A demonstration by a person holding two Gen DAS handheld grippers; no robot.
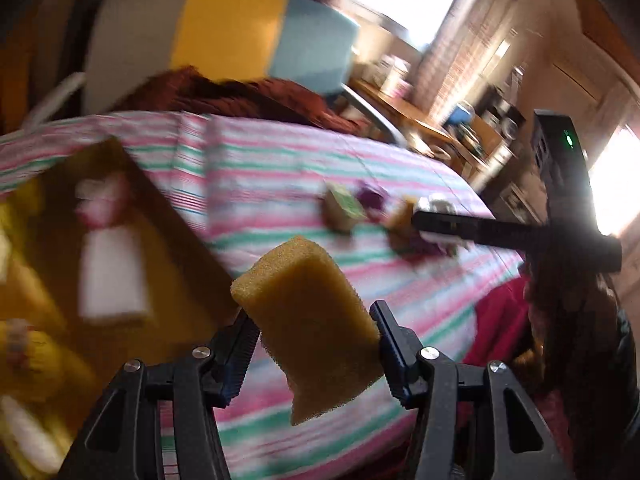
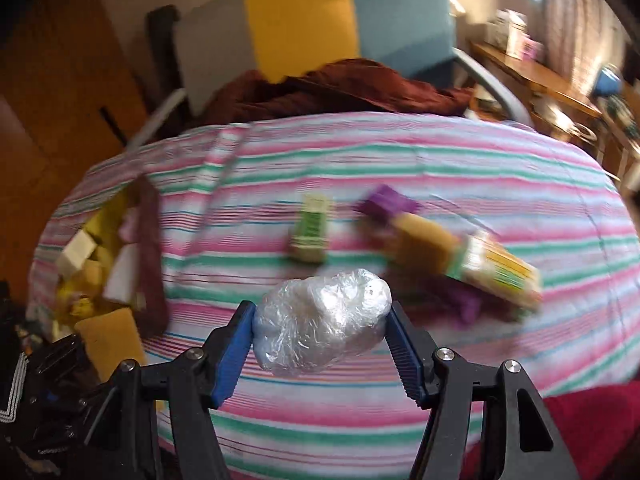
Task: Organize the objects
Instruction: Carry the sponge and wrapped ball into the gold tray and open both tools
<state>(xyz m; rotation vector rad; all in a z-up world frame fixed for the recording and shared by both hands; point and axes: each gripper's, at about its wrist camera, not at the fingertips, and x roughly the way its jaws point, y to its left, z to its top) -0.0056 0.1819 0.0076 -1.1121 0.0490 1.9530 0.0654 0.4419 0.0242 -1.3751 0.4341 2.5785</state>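
Note:
In the left wrist view my left gripper [image 1: 312,316] is shut on a yellow sponge [image 1: 308,280], held above the striped bedspread [image 1: 280,168]. To its left, blurred, is an open brown box [image 1: 168,240] with white and yellow sponges inside. In the right wrist view my right gripper [image 2: 320,310] is shut on a ball wrapped in clear plastic [image 2: 324,320]. Beyond it on the bedspread [image 2: 440,152] lie a small green and white carton [image 2: 312,232], a purple block [image 2: 388,200], another yellow sponge [image 2: 420,244] and a green and yellow pack [image 2: 496,272]. The box [image 2: 148,248] sits at the left.
A chair with grey, yellow and blue panels [image 2: 304,20] stands behind the bed with a dark red blanket [image 2: 340,88] over its seat. A wooden desk [image 2: 540,76] with clutter is at the far right. Red cloth [image 2: 592,420] lies at the near right edge.

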